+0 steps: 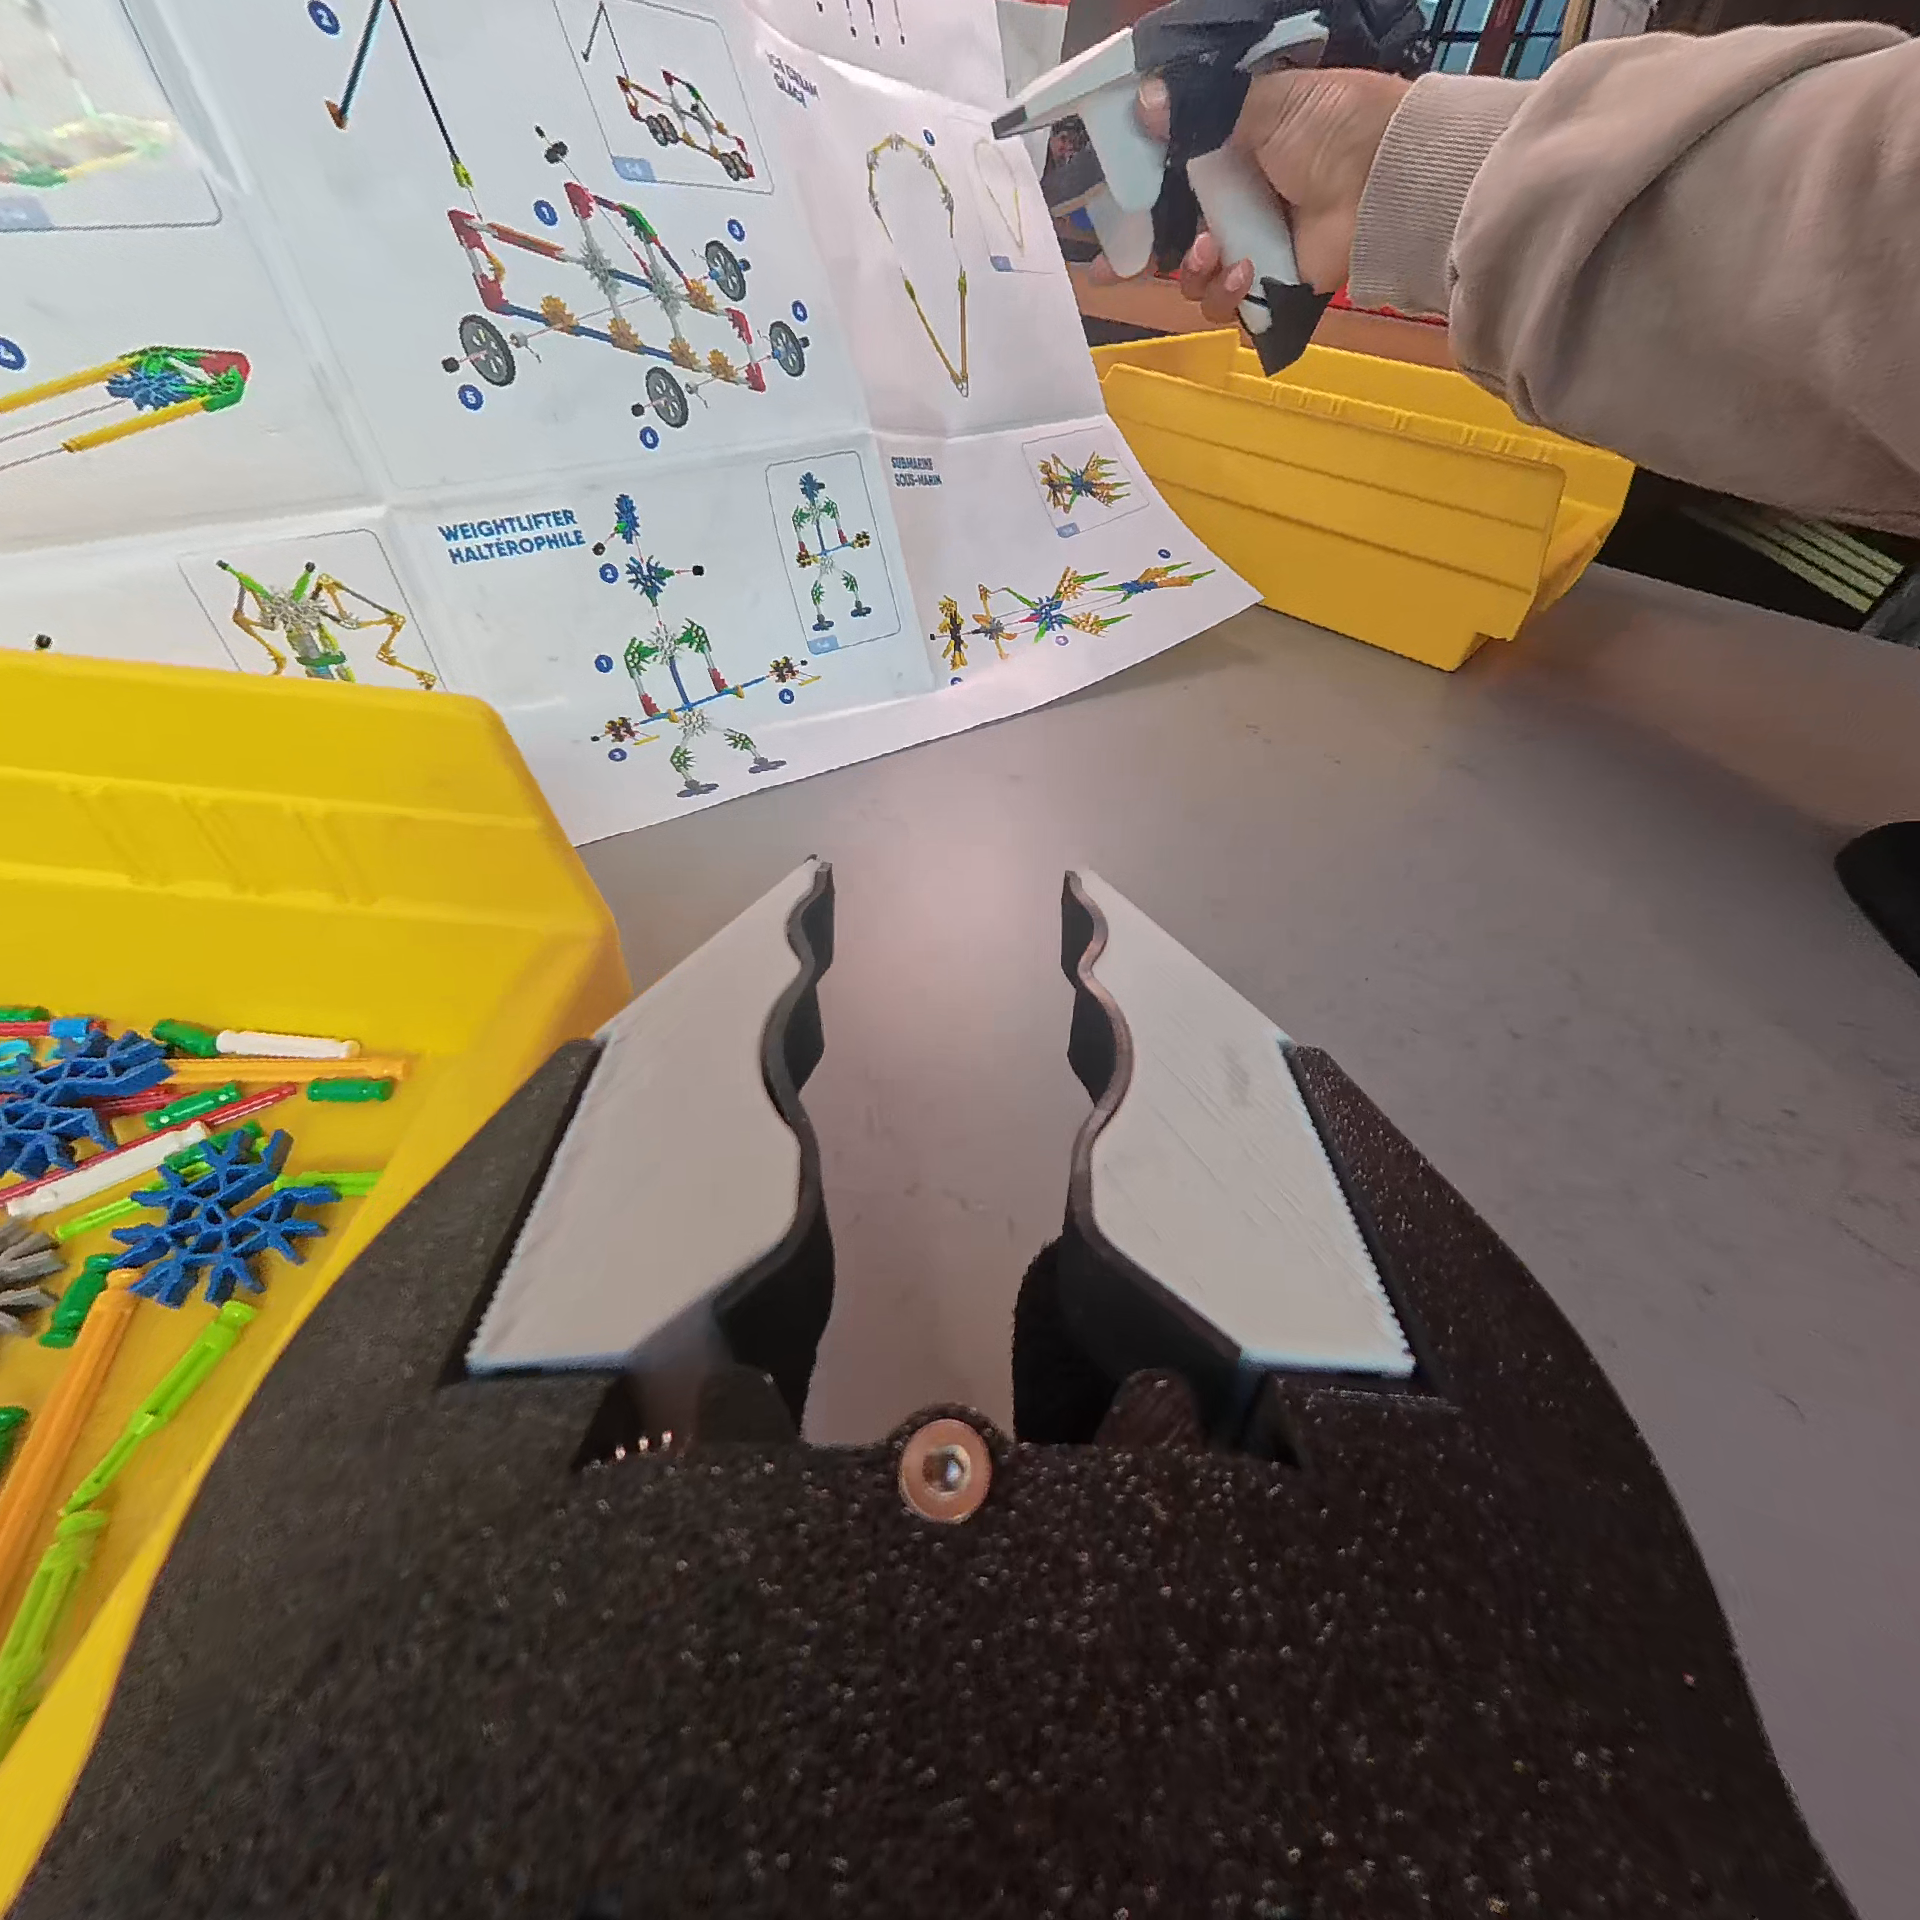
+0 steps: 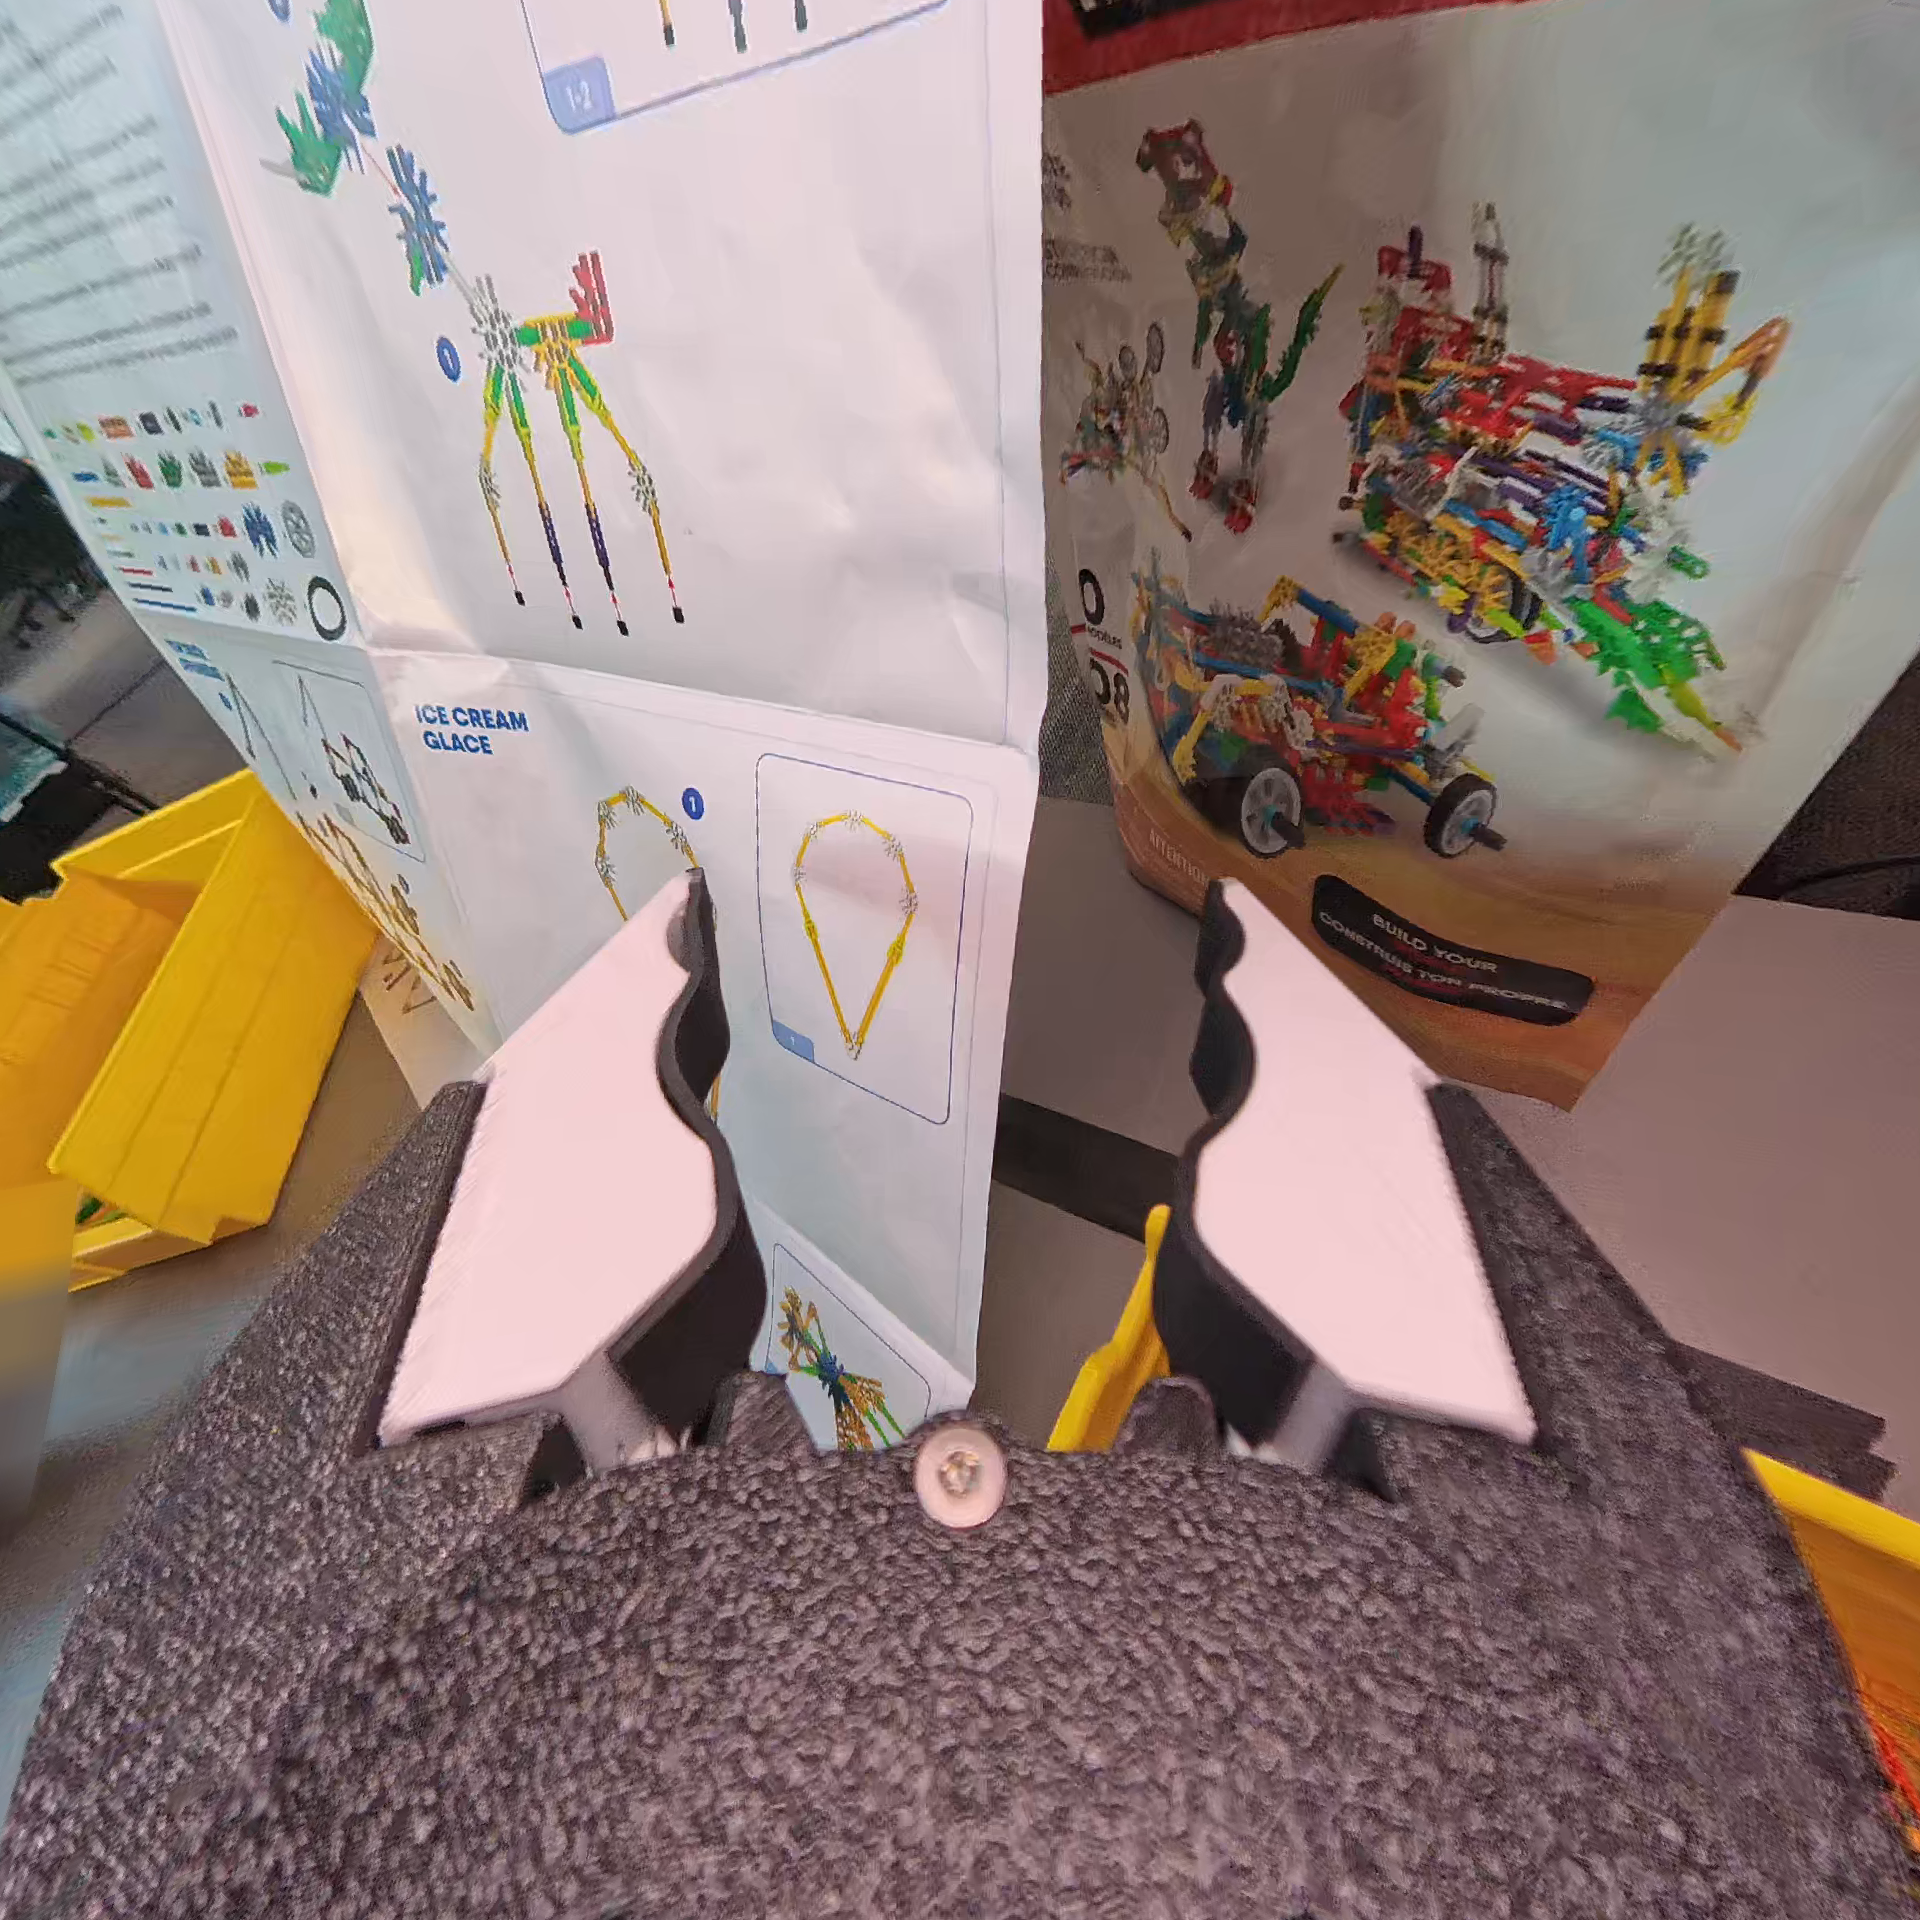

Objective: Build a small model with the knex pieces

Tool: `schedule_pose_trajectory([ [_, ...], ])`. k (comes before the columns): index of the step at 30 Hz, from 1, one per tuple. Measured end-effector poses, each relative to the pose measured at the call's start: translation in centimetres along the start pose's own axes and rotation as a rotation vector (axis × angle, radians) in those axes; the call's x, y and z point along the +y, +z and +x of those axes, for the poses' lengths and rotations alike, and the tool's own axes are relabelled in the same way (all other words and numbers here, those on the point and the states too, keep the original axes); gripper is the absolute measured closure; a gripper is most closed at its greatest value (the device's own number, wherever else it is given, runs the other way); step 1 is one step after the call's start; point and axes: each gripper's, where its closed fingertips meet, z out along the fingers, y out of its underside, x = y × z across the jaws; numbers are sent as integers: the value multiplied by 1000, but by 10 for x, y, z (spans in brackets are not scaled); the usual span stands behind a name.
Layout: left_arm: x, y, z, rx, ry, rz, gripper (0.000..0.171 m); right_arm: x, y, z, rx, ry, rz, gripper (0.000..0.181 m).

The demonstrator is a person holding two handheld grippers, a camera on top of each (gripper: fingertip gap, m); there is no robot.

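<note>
My left gripper (image 1: pixel 945 883) is open and empty, low over the grey table (image 1: pixel 1351 935), just right of a yellow bin (image 1: pixel 312 862) that holds several coloured building rods and blue snowflake connectors (image 1: pixel 223 1226). My right gripper (image 2: pixel 956 904) is open and empty, raised in the air in front of a propped-up white instruction sheet (image 2: pixel 727 468). The right gripper also shows in the left wrist view (image 1: pixel 1081 125), held in a hand (image 1: pixel 1309 177) with a beige sleeve, above a second yellow bin (image 1: pixel 1340 499).
The instruction sheet (image 1: pixel 623 364) stands behind the bins. The building set's box (image 2: pixel 1455 520) stands to the right of the sheet. A yellow bin (image 2: pixel 177 1018) lies at left in the right wrist view, and a yellow bin edge (image 2: pixel 1860 1621) shows at lower right. My right fingertips sit around 45 cm from my left ones.
</note>
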Motion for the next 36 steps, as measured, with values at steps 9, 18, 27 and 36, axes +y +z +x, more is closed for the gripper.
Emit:
schedule_pose_trajectory([
  [9, 0, -2, -9, -6, -61, 12, 129, -8, -18, -40, -149, -126, 12, 165],
  [18, 2, -1, -4, 1, -40, -1, 130, -6, -47, -99, -427, -165, 101, 151],
  [27, 2, -4, -10, -20, -60, 3, 131, 15, -46, -124, -384, -311, 60, 181],
  [36, -4, -6, -11, -44, -52, 31, 122, -5, -86, -148, -313, -360, 141, 181],
])
